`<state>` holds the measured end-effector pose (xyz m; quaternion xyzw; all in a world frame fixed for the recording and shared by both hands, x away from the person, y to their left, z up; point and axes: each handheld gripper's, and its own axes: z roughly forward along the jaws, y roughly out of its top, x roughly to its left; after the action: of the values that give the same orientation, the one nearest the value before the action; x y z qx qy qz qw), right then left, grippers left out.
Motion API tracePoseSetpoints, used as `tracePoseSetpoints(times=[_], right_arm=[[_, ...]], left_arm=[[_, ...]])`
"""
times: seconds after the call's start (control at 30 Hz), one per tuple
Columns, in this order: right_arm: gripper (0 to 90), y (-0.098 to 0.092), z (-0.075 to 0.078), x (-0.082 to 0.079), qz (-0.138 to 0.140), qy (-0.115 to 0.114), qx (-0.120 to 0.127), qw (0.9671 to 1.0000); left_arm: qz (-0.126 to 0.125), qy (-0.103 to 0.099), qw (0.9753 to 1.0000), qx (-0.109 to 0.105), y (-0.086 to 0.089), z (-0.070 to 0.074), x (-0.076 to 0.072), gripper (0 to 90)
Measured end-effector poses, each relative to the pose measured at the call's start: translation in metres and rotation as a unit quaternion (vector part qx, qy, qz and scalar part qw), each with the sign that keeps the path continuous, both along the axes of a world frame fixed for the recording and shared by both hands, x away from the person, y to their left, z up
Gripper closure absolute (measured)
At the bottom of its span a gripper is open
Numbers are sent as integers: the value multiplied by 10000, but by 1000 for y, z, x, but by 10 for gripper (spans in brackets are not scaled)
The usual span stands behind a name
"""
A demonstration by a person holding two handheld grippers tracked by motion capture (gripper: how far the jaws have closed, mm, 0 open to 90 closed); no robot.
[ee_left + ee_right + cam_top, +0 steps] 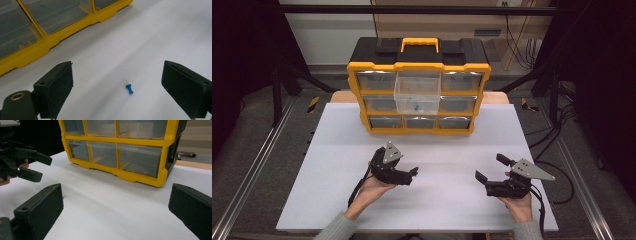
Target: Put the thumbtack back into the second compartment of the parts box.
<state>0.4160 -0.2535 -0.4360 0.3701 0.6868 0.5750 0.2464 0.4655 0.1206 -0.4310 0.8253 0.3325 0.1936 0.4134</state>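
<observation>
A small blue push pin (129,88) lies on the white table (437,150), between the wide-apart jaws of my left gripper (117,67), a little ahead of them and untouched. In the high view my left gripper (413,176) points right over the table's middle, open and empty. To the right, my right gripper (491,168) is open too, aimed left and toward the yellow organizer (419,122). The right gripper view shows its own jaws (116,188) apart with nothing between them, and the left gripper (43,168) farther off at upper left.
The yellow and black drawer organizer (140,173) stands at the table's far edge. Its clear middle drawer (417,95) is pulled out, with something blue (416,106) inside. Metal rails run down both sides of the table.
</observation>
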Motion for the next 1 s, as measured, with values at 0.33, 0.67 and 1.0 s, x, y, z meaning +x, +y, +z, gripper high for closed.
tracePoseSetpoints(times=[0.33, 0.67, 1.0], right_arm=[[3, 0, 0, 0, 1, 2, 3, 10000], [3, 0, 0, 0, -10, 37, 17, 10000], [3, -1, 1, -1, 5, 12, 0, 10000]], left_arm=[[43, 173, 9998, 124, -9, -13, 1, 180], [58, 328, 9990, 285, -17, -25, 1, 304], [179, 486, 9978, 424, -25, -37, 3, 423]])
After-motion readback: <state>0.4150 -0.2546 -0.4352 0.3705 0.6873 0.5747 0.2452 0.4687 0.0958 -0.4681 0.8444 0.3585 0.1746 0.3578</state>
